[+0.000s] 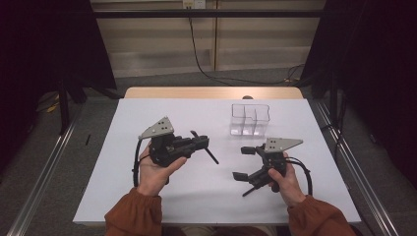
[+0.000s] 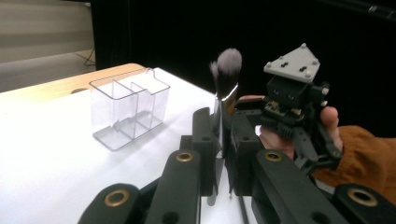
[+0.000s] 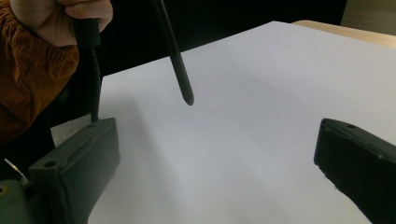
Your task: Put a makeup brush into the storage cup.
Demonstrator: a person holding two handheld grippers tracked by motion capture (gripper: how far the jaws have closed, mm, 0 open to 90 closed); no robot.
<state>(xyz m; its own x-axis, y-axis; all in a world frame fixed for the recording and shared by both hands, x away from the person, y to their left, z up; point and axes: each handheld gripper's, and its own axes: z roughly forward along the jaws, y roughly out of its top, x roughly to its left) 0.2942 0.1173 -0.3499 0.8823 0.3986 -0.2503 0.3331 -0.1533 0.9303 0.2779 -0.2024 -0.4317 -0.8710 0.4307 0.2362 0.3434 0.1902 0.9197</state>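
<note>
My left gripper (image 1: 202, 143) is shut on a black-handled makeup brush (image 1: 210, 153), holding it above the white table. In the left gripper view the brush's grey-tipped bristles (image 2: 227, 65) stick up past the jaws of that gripper (image 2: 224, 137). The brush's pointed handle end (image 3: 180, 65) hangs in the air in the right gripper view. To the right, low over the table, my right gripper (image 1: 244, 162) is open with its jaws wide apart and nothing between them (image 3: 217, 163). A clear plastic organizer (image 1: 250, 119) with several compartments stands upright behind the right gripper (image 2: 128, 107).
The white table top (image 1: 147, 196) has a wooden strip along its far edge (image 1: 211, 92). Dark curtains hang at both sides, and metal rails (image 1: 44, 172) run along the floor beside the table. A cable (image 1: 201, 64) trails across the floor beyond it.
</note>
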